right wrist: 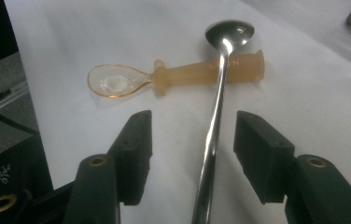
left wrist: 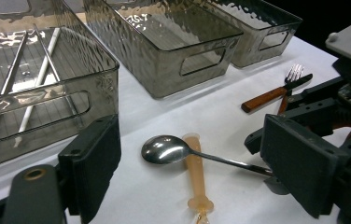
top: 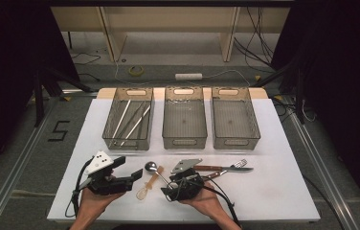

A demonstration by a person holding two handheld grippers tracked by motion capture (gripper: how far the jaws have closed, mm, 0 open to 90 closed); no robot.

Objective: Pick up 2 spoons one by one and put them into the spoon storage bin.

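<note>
White tabletop: right hand-held gripper spread, straddling metal spoon; left hand-held gripper spread.

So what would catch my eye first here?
Probably the right gripper, its jaws open either side of the metal spoon's handle, which lies across an orange plastic spoon. Behind stand three clear bins, the left bin holding long utensils.

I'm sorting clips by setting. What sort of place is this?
Probably a lab or recording workspace, not a kitchen: a white table on a metal frame, loose cables across the floor, dark curtains at the sides, and three clear bins for sorting cutlery.
</note>
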